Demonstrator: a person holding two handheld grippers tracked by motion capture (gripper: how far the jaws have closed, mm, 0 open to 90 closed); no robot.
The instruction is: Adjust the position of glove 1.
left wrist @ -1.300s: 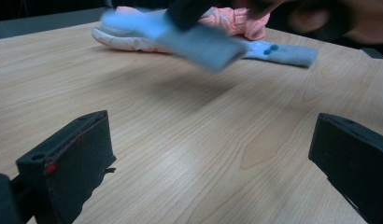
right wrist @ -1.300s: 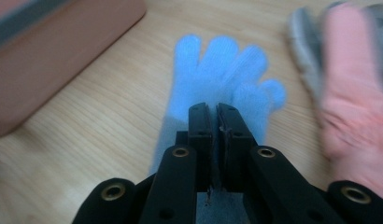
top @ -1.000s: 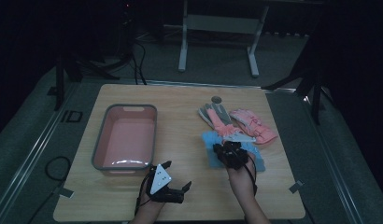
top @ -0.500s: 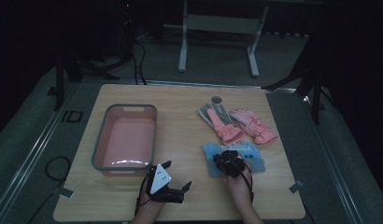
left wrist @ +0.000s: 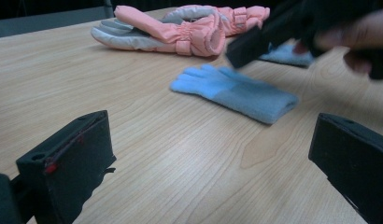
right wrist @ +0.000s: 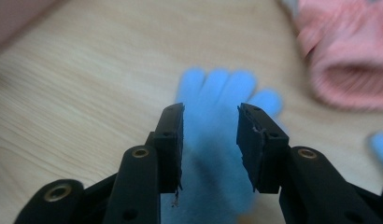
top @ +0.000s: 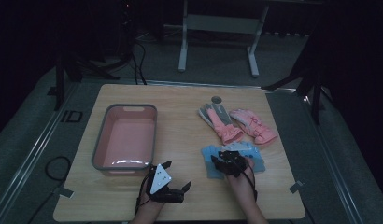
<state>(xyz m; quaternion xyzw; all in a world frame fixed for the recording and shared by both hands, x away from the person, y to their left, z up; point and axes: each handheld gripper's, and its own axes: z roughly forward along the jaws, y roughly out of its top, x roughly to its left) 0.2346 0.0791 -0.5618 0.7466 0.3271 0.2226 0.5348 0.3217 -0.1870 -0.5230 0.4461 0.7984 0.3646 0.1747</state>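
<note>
- High view: wooden table (top: pixel 180 100) under dim light, with a pink basin (top: pixel 126 140) rimmed in grey on its left half.
- Same view: two pink gloves (top: pixel 236 123) lying side by side on the right half, toward the far edge.
- Same view: blue gloves (top: pixel 231 158) just nearer than the pink pair, with the right gripper (top: pixel 229 163) directly over them and the hand coming in from the bottom edge.
- Same view: left gripper (top: pixel 173 179) resting low near the basin's near corner, jaws spread wide, nothing between them, well apart from the gloves.
- Left gripper view: own two black jaws far apart at the lower corners, bare wood between them.
- Same view: one blue glove (left wrist: pixel 234 91) flat on the wood ahead, fingers toward the pink gloves (left wrist: pixel 180 28); right gripper (left wrist: pixel 269 35) blurred just above and beyond it, over a second bit of blue.
- Right gripper view: jaws parted, having just been opening, a clear gap between the pads.
- Same view: blue glove (right wrist: pixel 217 93) under and between the jaws, fingers pointing away; pads not pressing on it; whether the tips touch the fabric, unclear.
- Same view: cuff of a pink glove (right wrist: pixel 348 60) at upper right, blurred.
</note>
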